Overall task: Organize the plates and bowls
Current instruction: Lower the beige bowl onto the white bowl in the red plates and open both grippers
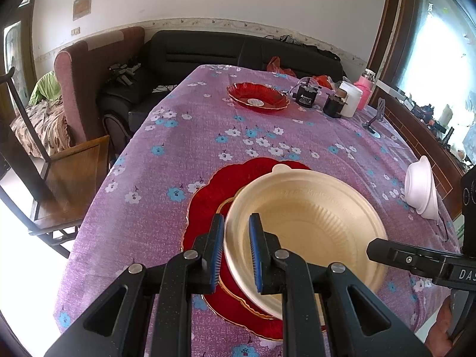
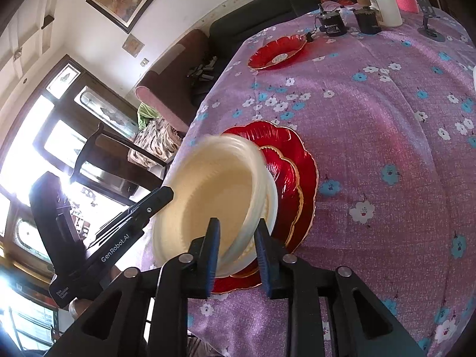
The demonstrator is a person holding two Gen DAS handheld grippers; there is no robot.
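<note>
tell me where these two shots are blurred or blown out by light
Left wrist view: sharp on the cream bowl; the window at right is blown out white, and straight edges bow from the fisheye. Right wrist view: the cream bowl's far rim is smeared with motion blur, and the windows at left glare to white; the tablecloth stays crisp.

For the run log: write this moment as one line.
left gripper: shut on cream bowl rim | right gripper: jaws astride rim, loosened | bowl tilted over stacked red plates
</note>
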